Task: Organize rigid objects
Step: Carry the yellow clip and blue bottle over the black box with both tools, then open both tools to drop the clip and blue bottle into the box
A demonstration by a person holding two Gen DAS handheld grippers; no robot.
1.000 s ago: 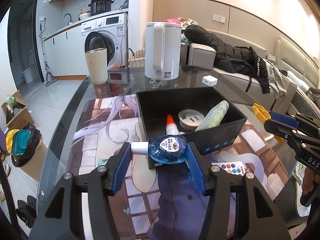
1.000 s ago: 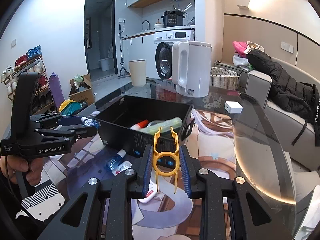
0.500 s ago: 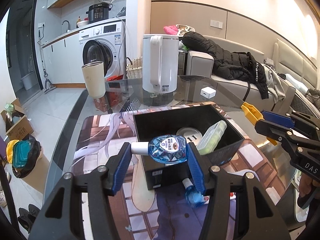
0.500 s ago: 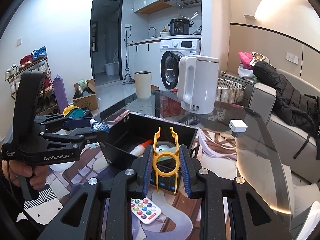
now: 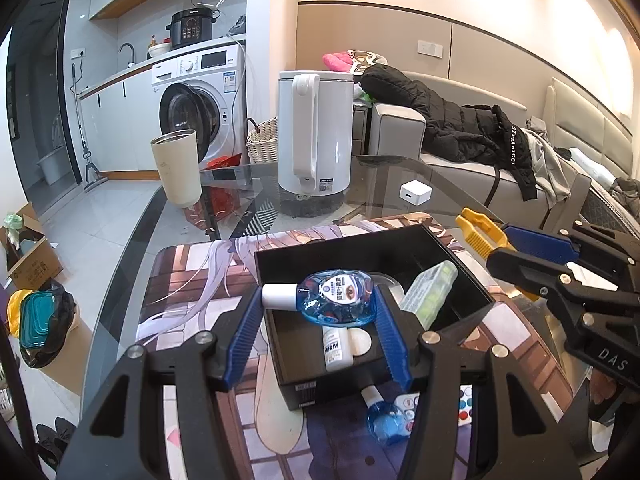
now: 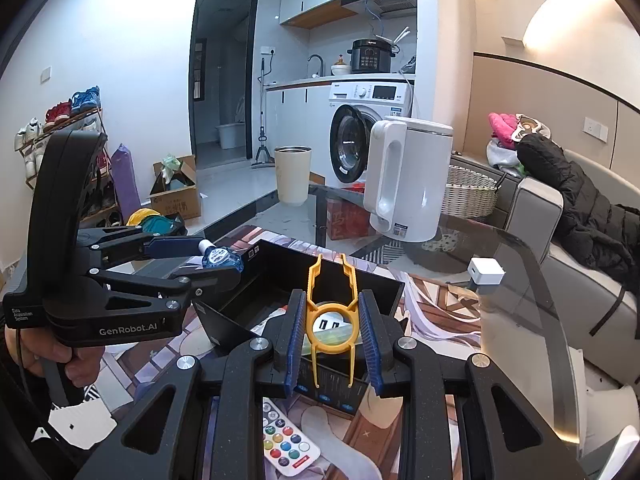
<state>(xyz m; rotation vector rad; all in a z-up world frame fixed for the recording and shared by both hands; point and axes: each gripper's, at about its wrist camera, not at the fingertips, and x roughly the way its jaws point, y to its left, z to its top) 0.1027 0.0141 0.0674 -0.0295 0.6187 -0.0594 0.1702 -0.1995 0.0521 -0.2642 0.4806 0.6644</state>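
White kettle [image 5: 316,136], beige tumbler [image 5: 177,172], washing machine [image 5: 198,108]

Glossy clear-blue plastic bottle [image 5: 338,298], matt black box [image 5: 360,246] — smooth reflective glass table [image 5: 384,176].

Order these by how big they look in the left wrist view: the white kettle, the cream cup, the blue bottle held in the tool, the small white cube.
1. white kettle
2. cream cup
3. blue bottle, close to the camera, so its rank against the cup is unsure
4. small white cube
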